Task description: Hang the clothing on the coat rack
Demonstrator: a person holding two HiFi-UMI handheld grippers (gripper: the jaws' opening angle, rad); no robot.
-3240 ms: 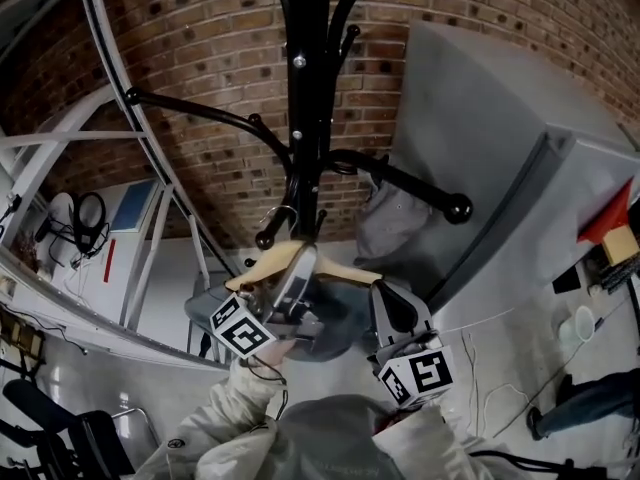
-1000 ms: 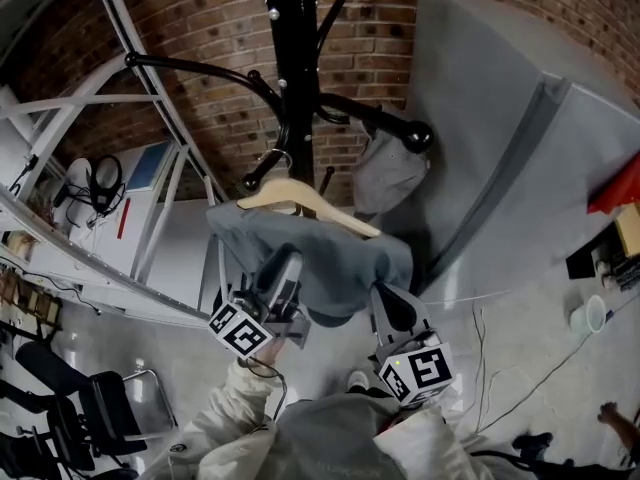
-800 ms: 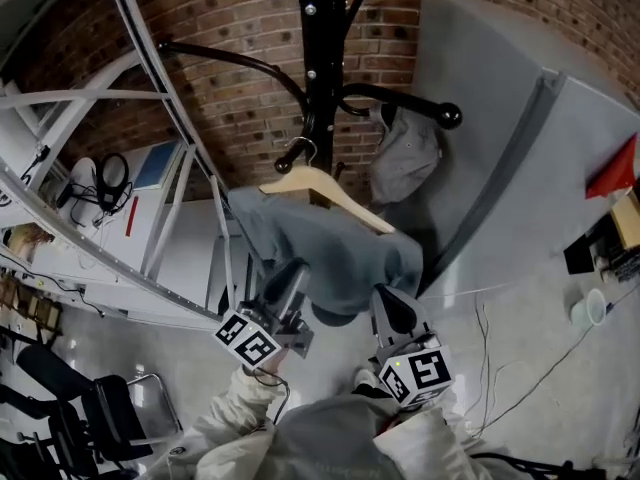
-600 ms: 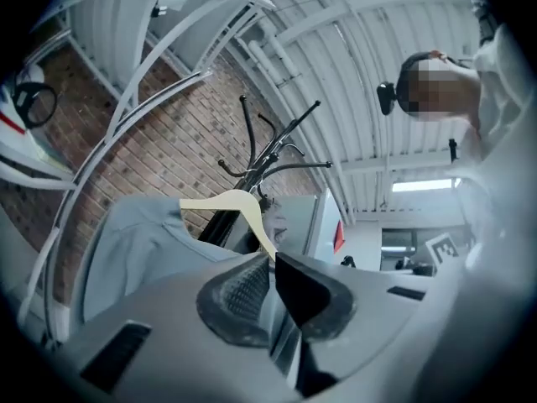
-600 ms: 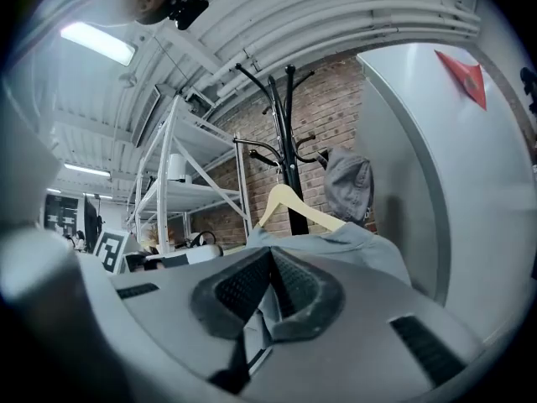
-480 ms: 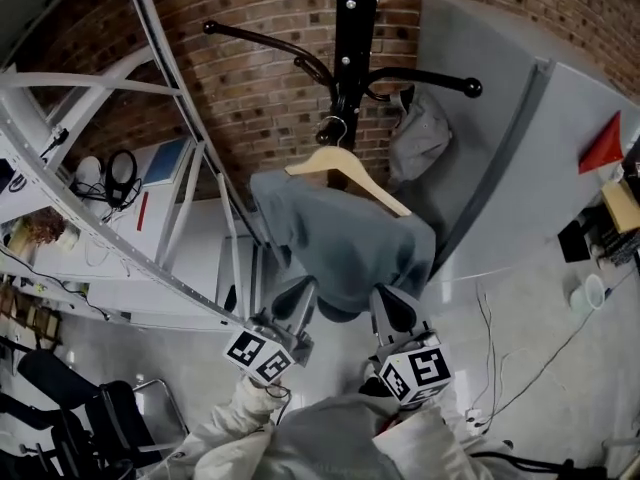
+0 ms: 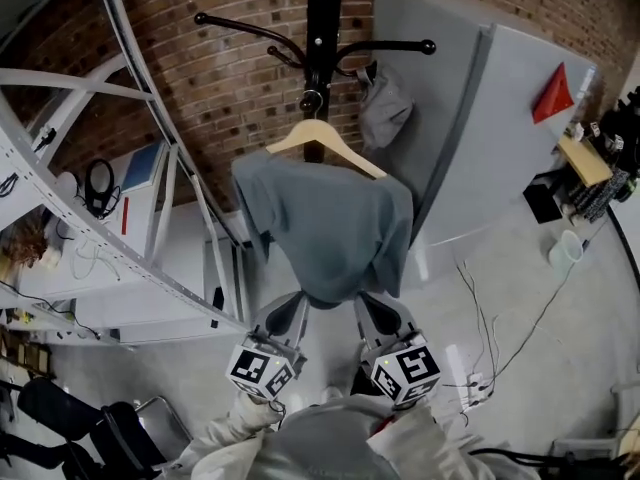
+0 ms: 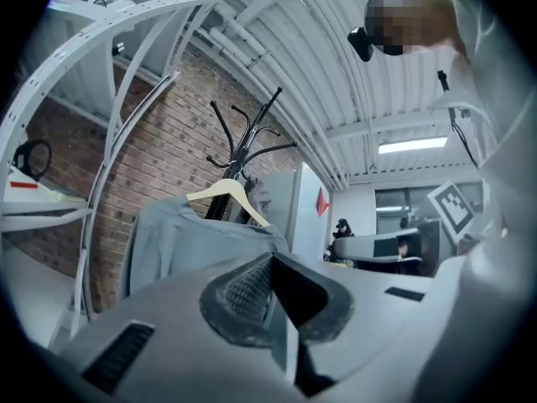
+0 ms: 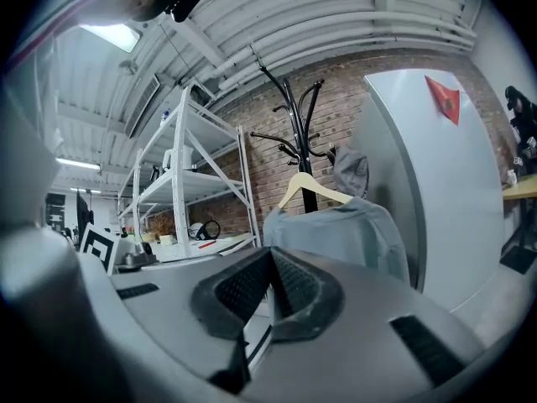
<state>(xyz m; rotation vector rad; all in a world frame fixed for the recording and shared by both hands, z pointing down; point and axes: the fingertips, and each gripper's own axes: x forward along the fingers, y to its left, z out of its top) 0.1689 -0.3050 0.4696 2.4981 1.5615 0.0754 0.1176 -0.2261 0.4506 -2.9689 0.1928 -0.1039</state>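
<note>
Shirt (image 7: 325, 233) hangs on coat rack (image 7: 318, 28), ahead of left tongs (image 7: 290, 310) and right tongs (image 7: 371, 310).

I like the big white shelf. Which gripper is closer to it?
Left. The left gripper sits just to the right of the white shelf. The right gripper is farther right, beyond the left one.

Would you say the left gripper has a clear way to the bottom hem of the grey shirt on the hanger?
Probably yes. The left gripper sits just short of the shirt, which hangs free on the hanger with nothing between them; its jaws are shut, though, and must open first.
</note>
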